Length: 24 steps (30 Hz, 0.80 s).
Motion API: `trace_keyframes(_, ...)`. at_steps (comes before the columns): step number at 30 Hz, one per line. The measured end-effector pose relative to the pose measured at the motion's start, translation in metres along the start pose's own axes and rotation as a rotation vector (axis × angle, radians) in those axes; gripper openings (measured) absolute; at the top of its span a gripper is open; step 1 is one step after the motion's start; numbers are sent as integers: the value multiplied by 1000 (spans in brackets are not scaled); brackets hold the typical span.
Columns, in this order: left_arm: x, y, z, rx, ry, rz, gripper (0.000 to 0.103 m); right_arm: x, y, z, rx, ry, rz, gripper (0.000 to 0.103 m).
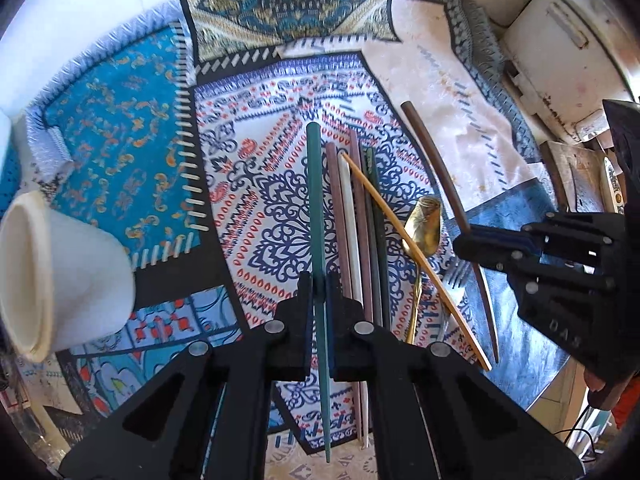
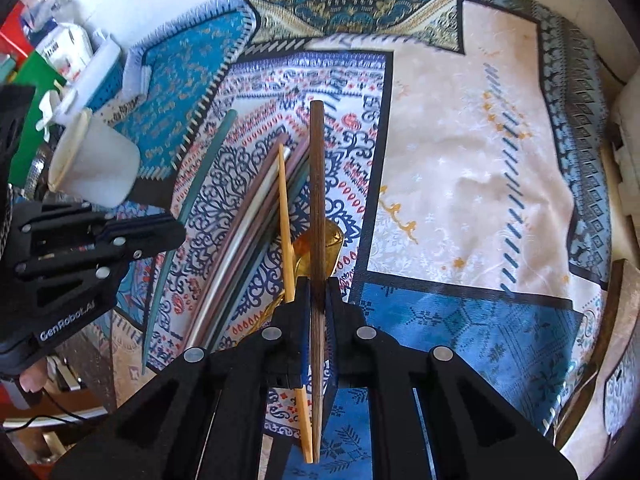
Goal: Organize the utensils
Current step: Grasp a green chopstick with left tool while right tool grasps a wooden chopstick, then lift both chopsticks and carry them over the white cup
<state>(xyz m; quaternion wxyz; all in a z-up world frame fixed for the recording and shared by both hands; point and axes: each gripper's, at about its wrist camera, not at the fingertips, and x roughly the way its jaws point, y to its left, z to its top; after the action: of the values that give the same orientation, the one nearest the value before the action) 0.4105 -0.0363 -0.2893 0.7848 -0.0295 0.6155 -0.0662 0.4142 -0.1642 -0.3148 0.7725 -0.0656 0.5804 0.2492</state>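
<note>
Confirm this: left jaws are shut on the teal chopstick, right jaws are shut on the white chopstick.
Not quite. The right gripper is shut on the dark brown chopstick, as the right wrist view shows. The left gripper is indeed shut on the teal chopstick.

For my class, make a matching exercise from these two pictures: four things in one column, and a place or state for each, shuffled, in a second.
1. teal chopstick
2. dark brown chopstick
3. white cup
4. gold spoon

A. empty, on the cloth
B. held by right gripper
C. lying under a light wooden chopstick
D. held by left gripper

Pairs: 1-D, 2-B, 3-A, 4-C
</note>
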Motion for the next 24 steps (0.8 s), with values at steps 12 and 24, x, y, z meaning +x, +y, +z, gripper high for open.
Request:
trace_keyframes(12, -73, 6, -54, -38, -216, 48, 4, -59, 25, 0, 4, -200, -6, 6)
trace_keyframes(24, -167, 56, -63, -156, -504, 139, 3, -101, 99, 36, -101, -377, 89, 6)
